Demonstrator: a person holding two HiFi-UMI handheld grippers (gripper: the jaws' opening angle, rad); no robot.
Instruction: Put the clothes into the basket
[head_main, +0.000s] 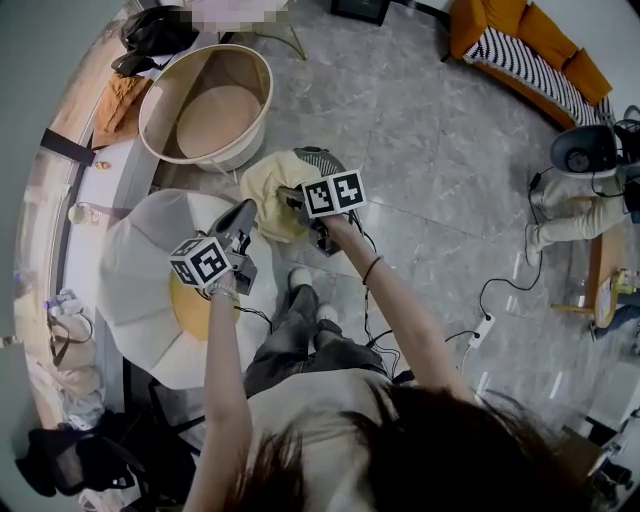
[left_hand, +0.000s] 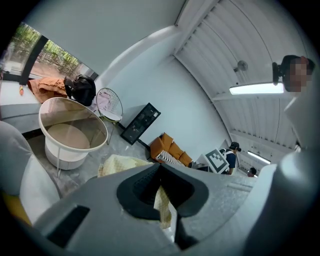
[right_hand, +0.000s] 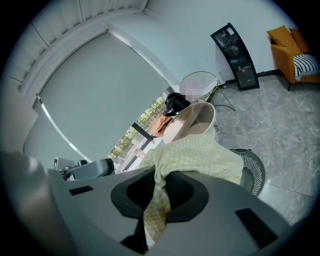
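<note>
Home-like lounge, orange sofa (head_main: 540, 32), grey tiled floor (head_main: 430, 150), white armchair (head_main: 130, 270), big window (left_hand: 50, 55)

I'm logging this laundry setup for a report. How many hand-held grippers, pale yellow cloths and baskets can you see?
Hand-held grippers: 2, the left hand-held gripper and the right hand-held gripper
Pale yellow cloth: 1
Baskets: 2, the cream basket and the grey slatted basket
Total: 5

bright, even light, soft shadows, a glaring ceiling lamp (left_hand: 255, 89), fisheye-bent edges, dark corners.
</note>
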